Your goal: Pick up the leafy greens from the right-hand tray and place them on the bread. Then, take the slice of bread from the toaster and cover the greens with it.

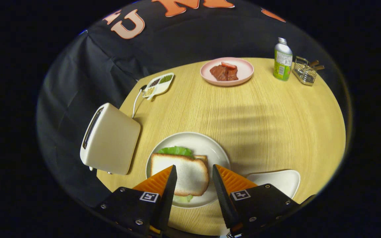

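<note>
Wood-grain table [276,132] (matt), glossy plate [217,152]

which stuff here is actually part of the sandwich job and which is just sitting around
Part of the job:
top bread slice
leafy greens under it
white plate
toaster
white tray
claw, open above the sandwich

Just lying about:
pink plate of meat
green bottle
wire rack
divided dish

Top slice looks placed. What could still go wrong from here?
1. The hand-held gripper is open with its fingers on either side of the top bread slice; pulling away crookedly could drag the slice off the greens.
2. The slice sits askew, with the lower slice's corner and the greens peeking out, so it may slide.
3. The toaster stands close to the plate; a wide retreat might bump it.
</note>
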A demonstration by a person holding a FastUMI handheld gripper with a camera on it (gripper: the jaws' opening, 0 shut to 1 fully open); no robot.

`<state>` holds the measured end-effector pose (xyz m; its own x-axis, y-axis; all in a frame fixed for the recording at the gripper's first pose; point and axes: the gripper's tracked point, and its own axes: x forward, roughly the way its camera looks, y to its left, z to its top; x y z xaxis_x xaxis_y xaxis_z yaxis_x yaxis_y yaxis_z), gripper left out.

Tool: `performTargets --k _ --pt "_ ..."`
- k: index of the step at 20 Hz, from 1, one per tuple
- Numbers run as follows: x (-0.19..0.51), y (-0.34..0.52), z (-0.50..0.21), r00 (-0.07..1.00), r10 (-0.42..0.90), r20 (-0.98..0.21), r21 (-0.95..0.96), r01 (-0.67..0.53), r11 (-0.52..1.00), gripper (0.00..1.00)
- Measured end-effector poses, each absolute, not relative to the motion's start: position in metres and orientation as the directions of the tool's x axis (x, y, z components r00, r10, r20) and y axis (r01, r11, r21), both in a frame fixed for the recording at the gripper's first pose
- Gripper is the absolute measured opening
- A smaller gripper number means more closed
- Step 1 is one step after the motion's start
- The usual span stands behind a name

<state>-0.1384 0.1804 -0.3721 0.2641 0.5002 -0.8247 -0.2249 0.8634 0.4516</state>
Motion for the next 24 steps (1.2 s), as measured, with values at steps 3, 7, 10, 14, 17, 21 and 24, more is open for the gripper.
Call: performTargets --k 3,7,10,14,17,21,24 --pt "-0.100 0.165 -0.323 0.428 0.478 -0.767 0.405 -0.254 0.878 0.68" --pt "-0.055 0.149 -0.241 0.613 0.464 -0.640 0.361 -0.293 0.885 0.82" --pt "-0.025 0.131 -0.176 0.726 0.437 -0.530 0.316 -0.309 0.897 0.83" --pt "0.002 0.109 -0.102 0.840 0.376 -0.391 0.230 -0.307 0.924 0.85" --pt "0.015 0.094 -0.058 0.896 0.326 -0.301 0.160 -0.290 0.944 0.86" --pt "0.018 0.088 -0.009 0.940 0.287 -0.182 0.119 -0.269 0.956 0.88" --pt "0.017 0.081 0.013 0.961 0.250 -0.121 0.088 -0.241 0.967 0.91"
